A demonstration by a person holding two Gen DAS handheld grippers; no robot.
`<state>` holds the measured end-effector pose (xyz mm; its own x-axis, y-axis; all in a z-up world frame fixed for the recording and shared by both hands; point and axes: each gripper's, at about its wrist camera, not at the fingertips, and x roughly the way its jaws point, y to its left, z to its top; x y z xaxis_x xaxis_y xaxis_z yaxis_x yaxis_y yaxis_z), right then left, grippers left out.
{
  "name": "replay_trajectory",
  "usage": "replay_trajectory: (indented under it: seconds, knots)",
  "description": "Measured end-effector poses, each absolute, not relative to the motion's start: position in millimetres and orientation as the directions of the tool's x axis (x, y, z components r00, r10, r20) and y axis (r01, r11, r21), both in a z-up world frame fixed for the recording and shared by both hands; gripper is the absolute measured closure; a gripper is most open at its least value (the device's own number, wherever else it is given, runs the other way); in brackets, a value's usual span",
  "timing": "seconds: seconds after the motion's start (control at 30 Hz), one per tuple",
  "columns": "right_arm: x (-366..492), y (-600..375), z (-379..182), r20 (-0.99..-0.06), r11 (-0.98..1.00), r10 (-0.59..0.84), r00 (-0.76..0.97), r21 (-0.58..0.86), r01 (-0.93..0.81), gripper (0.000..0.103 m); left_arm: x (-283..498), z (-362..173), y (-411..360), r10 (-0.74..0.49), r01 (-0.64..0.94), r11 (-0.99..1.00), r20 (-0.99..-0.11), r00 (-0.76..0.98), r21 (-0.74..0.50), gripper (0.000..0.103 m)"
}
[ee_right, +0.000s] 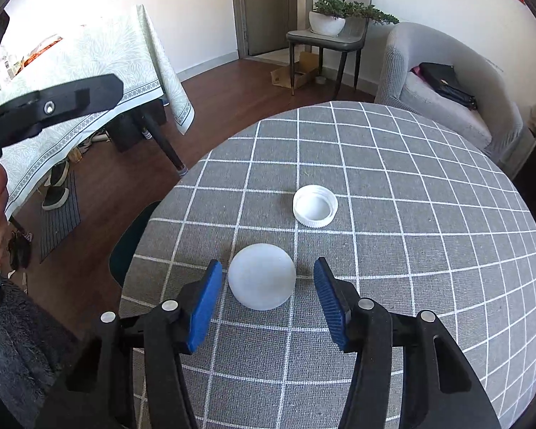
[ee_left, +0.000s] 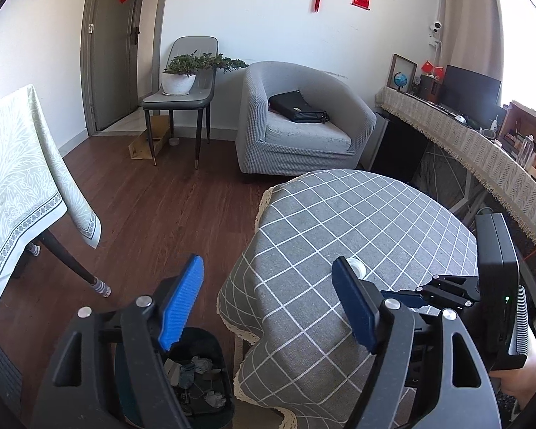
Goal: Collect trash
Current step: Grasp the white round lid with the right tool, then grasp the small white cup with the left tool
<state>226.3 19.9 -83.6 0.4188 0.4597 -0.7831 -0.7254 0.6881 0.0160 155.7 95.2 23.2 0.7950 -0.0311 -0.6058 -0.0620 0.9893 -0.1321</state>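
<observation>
A round frosted white lid [ee_right: 262,276] lies flat on the grey checked tablecloth [ee_right: 411,250]. My right gripper [ee_right: 268,265] is open, its blue pads on either side of the lid with small gaps. A white ribbed screw cap [ee_right: 315,206] lies upside down just beyond; in the left wrist view this cap [ee_left: 354,267] peeks out from behind a finger. My left gripper [ee_left: 268,264] is open with nothing in it, hanging over the table's left edge. Below it a dark trash bin [ee_left: 196,375] on the floor holds several crumpled grey scraps.
A second table with a pale green cloth [ee_left: 21,178] stands to the left over brown wood floor. A grey armchair [ee_left: 296,121] with a black bag and a chair bearing a potted plant [ee_left: 182,78] stand by the far wall. A cloth-covered desk [ee_left: 482,150] runs along the right.
</observation>
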Motion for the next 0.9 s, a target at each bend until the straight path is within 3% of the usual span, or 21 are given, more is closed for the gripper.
replay_trajectory:
  seconds: [0.13,0.9]
  knots:
    - [228,17,-80,-0.775,0.679,0.467,0.426,0.006,-0.734,0.063,162,19,88,-0.042,-0.054,0.989,-0.612,0.789,-0.137,0.026]
    - [263,-94,-59,-0.732,0.829,0.449,0.512,0.127,-0.545,0.063,233,-29,12,-0.095,0.046,0.995,-0.731,0.676,-0.087,0.025]
